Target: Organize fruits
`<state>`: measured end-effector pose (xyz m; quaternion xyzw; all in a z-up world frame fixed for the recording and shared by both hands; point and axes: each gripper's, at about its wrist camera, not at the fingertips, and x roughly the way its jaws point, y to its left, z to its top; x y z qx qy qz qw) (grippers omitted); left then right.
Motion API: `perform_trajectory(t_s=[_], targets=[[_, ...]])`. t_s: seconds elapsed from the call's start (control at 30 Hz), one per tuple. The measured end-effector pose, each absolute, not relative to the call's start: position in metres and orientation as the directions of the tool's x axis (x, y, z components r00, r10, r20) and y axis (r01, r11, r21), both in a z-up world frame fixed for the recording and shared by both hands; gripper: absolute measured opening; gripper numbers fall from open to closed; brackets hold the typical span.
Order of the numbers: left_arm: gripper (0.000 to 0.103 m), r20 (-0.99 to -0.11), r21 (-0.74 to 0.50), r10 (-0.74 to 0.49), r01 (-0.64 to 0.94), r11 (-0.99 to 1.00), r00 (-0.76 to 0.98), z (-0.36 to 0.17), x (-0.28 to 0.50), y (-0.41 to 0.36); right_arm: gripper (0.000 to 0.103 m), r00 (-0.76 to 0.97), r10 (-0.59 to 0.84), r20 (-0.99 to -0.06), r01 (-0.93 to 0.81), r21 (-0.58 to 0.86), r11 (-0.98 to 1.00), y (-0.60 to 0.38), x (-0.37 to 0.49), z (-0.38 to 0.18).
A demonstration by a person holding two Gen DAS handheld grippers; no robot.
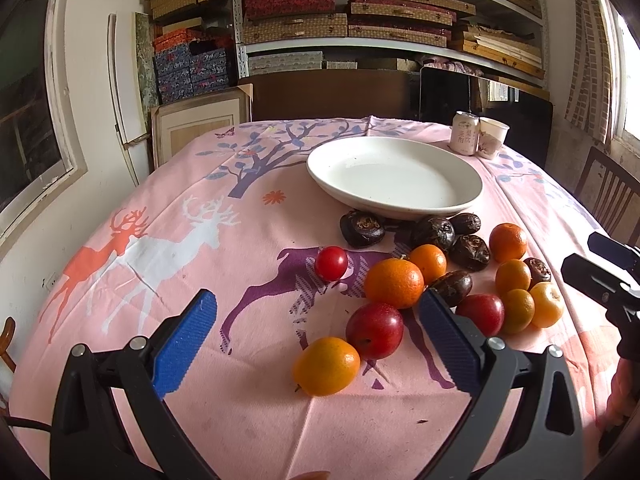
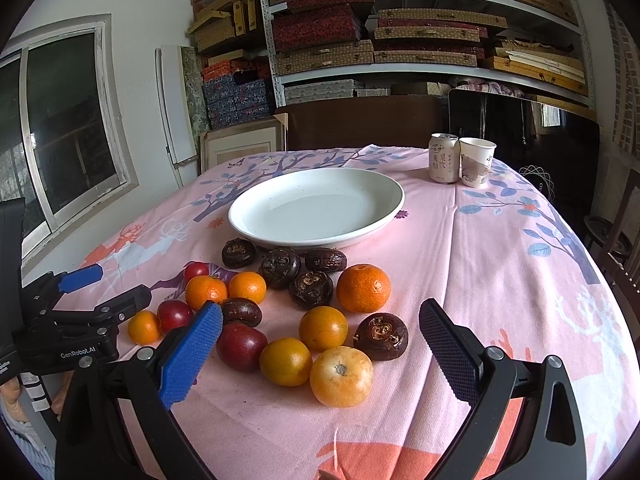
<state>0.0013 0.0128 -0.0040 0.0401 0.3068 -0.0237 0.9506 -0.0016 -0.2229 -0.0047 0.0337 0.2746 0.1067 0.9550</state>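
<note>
An empty white plate (image 1: 394, 178) (image 2: 316, 206) sits on the pink tablecloth. In front of it lies a loose cluster of fruit: several oranges (image 1: 394, 283) (image 2: 363, 288), red plums (image 1: 375, 330) (image 2: 241, 346), a small red fruit (image 1: 331, 263), and dark brown wrinkled fruits (image 1: 362, 228) (image 2: 381, 336). My left gripper (image 1: 320, 342) is open and empty, with an orange (image 1: 326, 366) and a plum between its fingers' line of view. My right gripper (image 2: 320, 354) is open and empty, just short of the nearest oranges (image 2: 341, 376). The left gripper also shows in the right wrist view (image 2: 105, 294).
A drink can (image 1: 463, 133) (image 2: 443, 158) and a paper cup (image 1: 493, 137) (image 2: 476, 162) stand behind the plate at the far right. Shelves of boxes (image 1: 360, 12) stand behind the table. A wooden chair (image 1: 612, 192) is at the right.
</note>
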Motion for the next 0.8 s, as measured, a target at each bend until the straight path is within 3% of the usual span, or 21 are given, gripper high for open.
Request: perform_trajectory(t_s=[0.8], targets=[[0.099,-0.606,0.049,-0.027,0.071,0.996,0.795,-0.0081,0.0003,0.0153,0.099,0.826,0.221,-0.518,-0.185,0.122,0.975,-0.2234,0.0002,-0.0051]])
